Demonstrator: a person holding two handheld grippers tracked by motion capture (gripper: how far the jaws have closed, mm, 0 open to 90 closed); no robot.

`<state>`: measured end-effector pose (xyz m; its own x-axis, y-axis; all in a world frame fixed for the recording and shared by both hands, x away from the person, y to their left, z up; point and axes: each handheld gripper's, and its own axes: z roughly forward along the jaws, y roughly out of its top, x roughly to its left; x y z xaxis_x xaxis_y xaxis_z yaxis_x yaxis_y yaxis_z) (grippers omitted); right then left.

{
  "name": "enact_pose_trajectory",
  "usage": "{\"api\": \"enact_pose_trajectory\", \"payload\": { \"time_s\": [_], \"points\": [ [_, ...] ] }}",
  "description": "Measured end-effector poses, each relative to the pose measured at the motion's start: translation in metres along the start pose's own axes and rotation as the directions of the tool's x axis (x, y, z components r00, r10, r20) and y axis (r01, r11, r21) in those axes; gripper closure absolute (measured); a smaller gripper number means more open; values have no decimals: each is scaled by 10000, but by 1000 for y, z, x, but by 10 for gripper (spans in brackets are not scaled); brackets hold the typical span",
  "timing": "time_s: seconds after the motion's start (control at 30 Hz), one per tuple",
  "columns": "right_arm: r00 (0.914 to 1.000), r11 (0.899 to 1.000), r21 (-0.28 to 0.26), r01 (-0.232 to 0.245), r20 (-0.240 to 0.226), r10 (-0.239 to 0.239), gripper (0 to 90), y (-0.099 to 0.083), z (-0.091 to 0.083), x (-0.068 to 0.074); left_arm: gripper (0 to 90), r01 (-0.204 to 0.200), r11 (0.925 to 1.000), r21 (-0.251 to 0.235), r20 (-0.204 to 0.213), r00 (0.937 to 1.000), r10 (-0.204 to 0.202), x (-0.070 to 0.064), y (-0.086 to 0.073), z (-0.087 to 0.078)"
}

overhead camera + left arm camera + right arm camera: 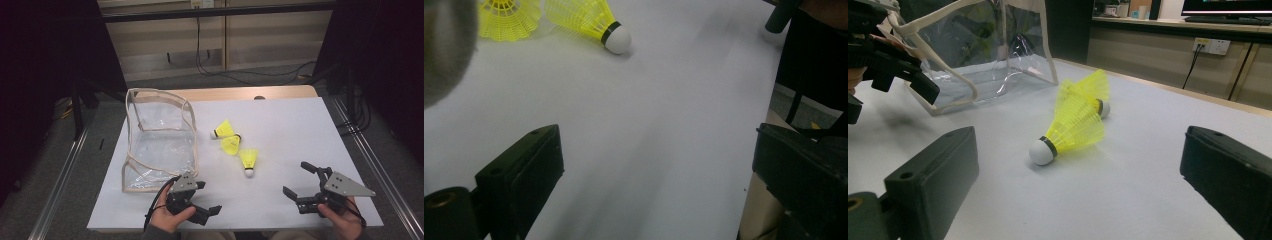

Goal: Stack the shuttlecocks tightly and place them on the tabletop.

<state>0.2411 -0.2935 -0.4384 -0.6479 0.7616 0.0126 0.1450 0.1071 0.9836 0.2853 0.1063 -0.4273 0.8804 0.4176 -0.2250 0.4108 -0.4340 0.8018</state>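
Observation:
Three yellow shuttlecocks lie mid-table: the far one (pixel 223 130), the middle one (pixel 231 144) and the nearest (pixel 248 160), its white cork toward me. A clear plastic bag (pixel 160 145) with beige trim stands open at the left. My left gripper (pixel 209 197) rests open near the front edge, just below the bag's corner, nothing between its jaws. My right gripper (pixel 296 178) is open too, right of the nearest shuttlecock. In the right gripper view that shuttlecock (pixel 1073 127) lies ahead of the open gripper (pixel 1080 170). In the left gripper view the gripper (pixel 659 165) faces bare table, a shuttlecock (pixel 589 17) far ahead.
A white sheet (pixel 290 125) covers the wooden table (pixel 240 93). Metal rails run along both sides on the floor, and cables trail behind the table. In the right gripper view the bag (pixel 978 55) stands behind the left gripper (pixel 893 65).

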Motion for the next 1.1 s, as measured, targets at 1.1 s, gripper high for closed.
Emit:
{"api": "enact_pose_trajectory", "payload": {
  "time_s": [1.1],
  "points": [
    [10000, 10000, 25, 25, 47, -25, 16, 0, 0, -1, 47, 415, 9975, -577, -888, 9950, -465, 16, -13, -33]
  ]
}}
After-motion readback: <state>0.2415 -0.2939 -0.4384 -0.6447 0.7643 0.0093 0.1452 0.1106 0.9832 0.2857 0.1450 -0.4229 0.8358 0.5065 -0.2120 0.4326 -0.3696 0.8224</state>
